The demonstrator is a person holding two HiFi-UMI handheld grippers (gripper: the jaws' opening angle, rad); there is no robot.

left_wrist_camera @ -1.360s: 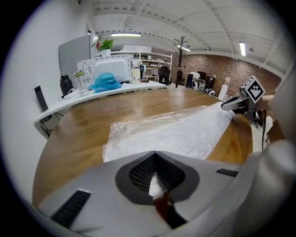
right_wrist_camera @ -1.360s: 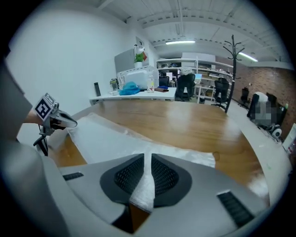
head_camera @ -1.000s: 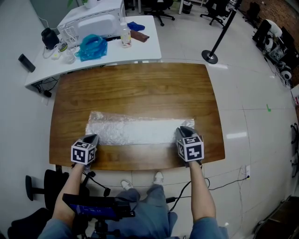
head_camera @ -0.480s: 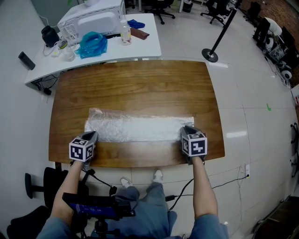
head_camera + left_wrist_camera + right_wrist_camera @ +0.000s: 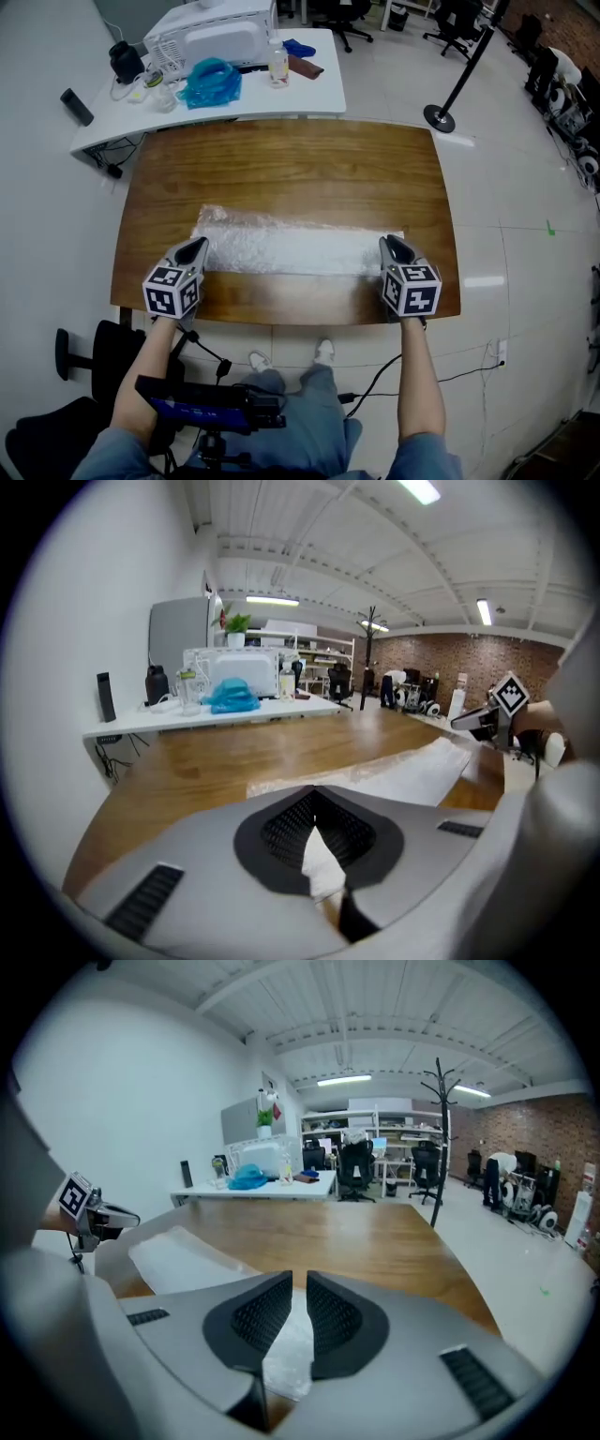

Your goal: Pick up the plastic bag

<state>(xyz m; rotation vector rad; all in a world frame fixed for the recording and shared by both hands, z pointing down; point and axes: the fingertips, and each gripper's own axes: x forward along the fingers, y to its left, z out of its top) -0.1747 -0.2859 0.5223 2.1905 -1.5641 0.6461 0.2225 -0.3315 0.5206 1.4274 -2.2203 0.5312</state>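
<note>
A long clear crinkled plastic bag (image 5: 295, 249) stretches across the near part of the wooden table (image 5: 281, 173). My left gripper (image 5: 196, 247) is shut on its near left corner, and a white fold of film (image 5: 322, 862) sits pinched between the dark pads. My right gripper (image 5: 389, 244) is shut on the near right corner, with film (image 5: 286, 1358) showing in the narrow gap between its pads. The near edge of the bag hangs raised between the two grippers while its far edge lies on the wood. The left gripper view also shows the right gripper (image 5: 489, 720).
A white desk (image 5: 309, 84) stands behind the table with a printer (image 5: 220, 33), a blue bag (image 5: 211, 82) and a bottle (image 5: 277, 64). A black stanchion (image 5: 450, 112) stands at the back right. A black chair base (image 5: 80, 361) is near my left leg.
Both grippers have risen, lifting the near edge of the bag off the table. The head view has shifted slightly, so the table sits further right in the frame.
</note>
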